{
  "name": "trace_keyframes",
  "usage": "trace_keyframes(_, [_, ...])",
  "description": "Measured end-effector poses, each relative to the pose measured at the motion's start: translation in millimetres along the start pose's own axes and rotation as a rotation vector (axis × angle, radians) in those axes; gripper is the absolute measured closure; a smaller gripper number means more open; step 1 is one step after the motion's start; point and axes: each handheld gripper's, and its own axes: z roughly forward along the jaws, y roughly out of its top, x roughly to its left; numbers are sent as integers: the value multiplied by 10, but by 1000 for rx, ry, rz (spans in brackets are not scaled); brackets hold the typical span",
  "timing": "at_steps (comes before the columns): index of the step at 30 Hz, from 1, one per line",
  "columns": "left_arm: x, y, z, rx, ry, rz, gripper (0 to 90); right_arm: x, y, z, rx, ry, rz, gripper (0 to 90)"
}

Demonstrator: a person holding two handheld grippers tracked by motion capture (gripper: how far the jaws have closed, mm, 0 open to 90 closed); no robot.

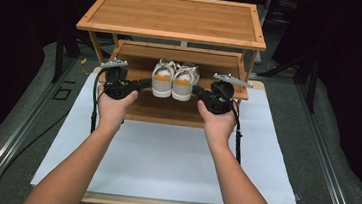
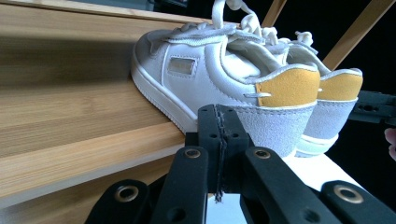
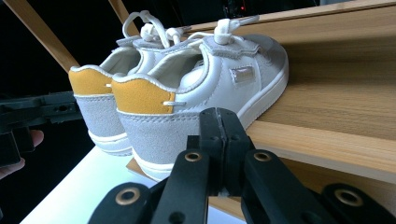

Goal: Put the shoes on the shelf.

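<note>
Both jaws pressed together, nothing pinched: left gripper (image 1: 143, 83) & right gripper (image 1: 199, 91) flank the pair of shoes (image 1: 173, 79) at front edge of lower shelf (image 1: 138, 57), heels overhanging — push inward evenly, low on the soles, w/o tipping.

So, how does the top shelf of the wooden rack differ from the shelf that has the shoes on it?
The top shelf carries nothing, while the shoe shelf bears a pair of white shoes whose heels hang over its front edge. The top shelf stands higher and is brightly lit; the shoe shelf sits beneath it, partly in its shadow. Both are made of the same light brown wood.
</note>
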Motion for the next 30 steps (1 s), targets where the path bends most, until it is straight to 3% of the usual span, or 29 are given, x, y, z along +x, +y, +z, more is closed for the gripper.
trace_keyframes(6, [4, 21, 32, 8, -1, -19, 898, -13, 10, 18, -4, 3, 11, 900])
trace_keyframes(13, [27, 72, 105, 16, 16, -13, 898, -37, 51, 74, 9, -15, 19, 900])
trace_keyframes(17, [66, 100, 154, 15, 20, -18, 899, -60, 72, 132, -3, 0, 38, 900])
trace_keyframes(22, [95, 152, 220, 17, 28, -23, 898, -71, 122, 177, 19, -24, 30, 900])
trace_keyframes(23, [101, 162, 235, 20, 29, -19, 898, -70, 126, 206, -2, -31, 25, 900])
trace_keyframes(25, [114, 171, 265, 17, 37, -24, 899, -72, 142, 227, 3, -52, 19, 900])
trace_keyframes(26, [122, 171, 279, 13, 34, -33, 899, -87, 151, 233, 14, -40, 18, 900])
trace_keyframes(30, [159, 186, 320, 10, 25, -47, 899, -109, 171, 288, -5, -61, 33, 900])
